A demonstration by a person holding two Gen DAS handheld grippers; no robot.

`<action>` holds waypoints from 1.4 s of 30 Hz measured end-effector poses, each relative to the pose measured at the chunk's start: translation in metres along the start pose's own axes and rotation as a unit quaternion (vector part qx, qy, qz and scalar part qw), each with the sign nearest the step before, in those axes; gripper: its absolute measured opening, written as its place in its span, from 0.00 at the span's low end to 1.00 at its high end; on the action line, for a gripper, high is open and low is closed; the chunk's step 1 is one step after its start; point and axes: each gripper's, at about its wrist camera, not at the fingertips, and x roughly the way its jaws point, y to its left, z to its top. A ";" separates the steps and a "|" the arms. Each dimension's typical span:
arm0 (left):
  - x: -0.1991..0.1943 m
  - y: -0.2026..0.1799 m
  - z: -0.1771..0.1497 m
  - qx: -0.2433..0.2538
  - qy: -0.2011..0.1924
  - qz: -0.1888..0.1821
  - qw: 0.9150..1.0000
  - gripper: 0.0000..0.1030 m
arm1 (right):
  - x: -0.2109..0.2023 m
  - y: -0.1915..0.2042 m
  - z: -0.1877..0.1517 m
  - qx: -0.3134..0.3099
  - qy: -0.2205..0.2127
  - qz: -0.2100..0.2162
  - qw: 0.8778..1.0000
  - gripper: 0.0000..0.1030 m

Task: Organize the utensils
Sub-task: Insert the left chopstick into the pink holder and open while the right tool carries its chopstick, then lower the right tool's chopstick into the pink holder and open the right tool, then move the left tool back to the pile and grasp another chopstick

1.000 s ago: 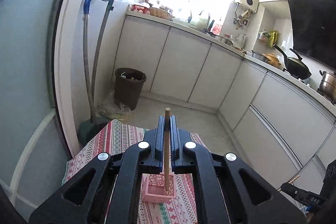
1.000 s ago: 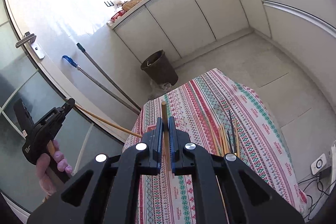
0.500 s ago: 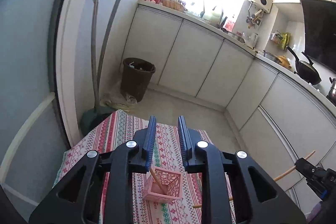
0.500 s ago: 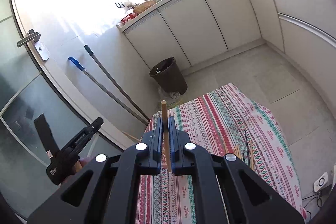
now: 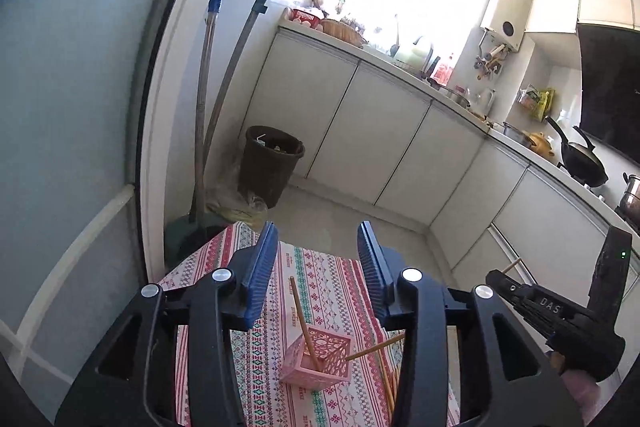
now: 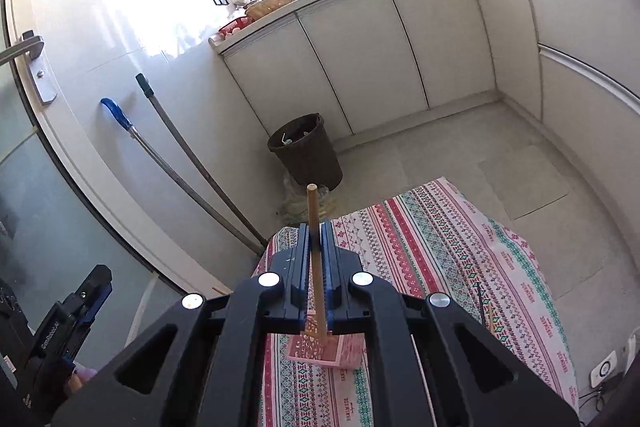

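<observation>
A pink lattice holder (image 5: 318, 357) stands on the patterned tablecloth (image 5: 320, 291). One wooden chopstick (image 5: 302, 319) leans inside it. My left gripper (image 5: 318, 259) is open and empty above the holder. My right gripper (image 6: 316, 247) is shut on another wooden chopstick (image 6: 314, 247), held upright with its lower end over the pink holder (image 6: 320, 349). In the left wrist view the right gripper (image 5: 556, 315) is at the right, and its chopstick's tip (image 5: 374, 347) reaches the holder's rim. More chopsticks (image 5: 388, 383) lie on the cloth to the right of the holder.
A dark waste bin (image 5: 270, 163) and two long-handled mops (image 5: 216, 99) stand by the wall beyond the table. White kitchen cabinets (image 5: 380, 131) run along the back and right. The table's far edge (image 6: 400, 195) drops to the tiled floor.
My left gripper opened and let its chopstick go into the pink holder, then spread wider. My right gripper carried its chopstick over the holder.
</observation>
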 end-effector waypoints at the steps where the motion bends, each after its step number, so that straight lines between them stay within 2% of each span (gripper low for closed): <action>1: 0.001 0.000 0.000 0.001 0.003 -0.001 1.000 0.38 | 0.006 0.001 -0.001 0.001 0.002 -0.001 1.000 0.06; 7: 0.012 -0.013 -0.012 0.030 0.027 0.000 0.999 0.38 | 0.031 0.001 -0.014 0.006 0.016 0.004 1.000 0.09; 14: 0.023 -0.038 -0.035 0.075 0.061 -0.007 0.995 0.38 | 0.015 0.005 -0.022 -0.029 0.015 -0.019 0.999 0.12; 16: 0.024 -0.045 -0.040 0.088 0.065 -0.008 0.994 0.40 | 0.008 0.004 -0.025 -0.035 0.012 -0.027 0.999 0.17; 18: 0.024 -0.052 -0.046 0.103 0.068 -0.005 0.992 0.47 | -0.001 0.001 -0.030 -0.039 0.007 -0.036 0.999 0.27; 20: 0.024 -0.056 -0.051 0.110 0.065 0.000 0.992 0.54 | -0.009 -0.002 -0.035 -0.043 0.002 -0.044 0.998 0.31; 23: 0.023 -0.059 -0.060 0.127 0.069 0.004 0.989 0.56 | -0.020 -0.008 -0.047 -0.055 -0.002 -0.065 0.996 0.40; 27: 0.021 -0.063 -0.073 0.143 0.074 0.012 0.987 0.65 | -0.033 -0.018 -0.061 -0.060 -0.009 -0.092 0.994 0.49; 31: 0.019 -0.070 -0.085 0.163 0.075 0.017 0.984 0.71 | -0.042 -0.030 -0.073 -0.059 -0.009 -0.124 0.991 0.59; 34: 0.018 -0.076 -0.094 0.175 0.081 0.018 0.981 0.77 | -0.053 -0.047 -0.083 -0.039 -0.015 -0.152 0.988 0.73; 36: 0.017 -0.080 -0.099 0.181 0.080 0.020 0.980 0.85 | -0.060 -0.063 -0.090 -0.018 -0.022 -0.175 0.984 0.85; 38: 0.016 -0.083 -0.105 0.187 0.081 0.023 0.979 0.91 | -0.066 -0.077 -0.096 -0.001 -0.020 -0.190 0.982 0.92; 42: 0.019 -0.093 -0.120 0.200 0.103 0.013 0.974 0.93 | -0.077 -0.107 -0.109 0.025 -0.008 -0.207 0.978 0.93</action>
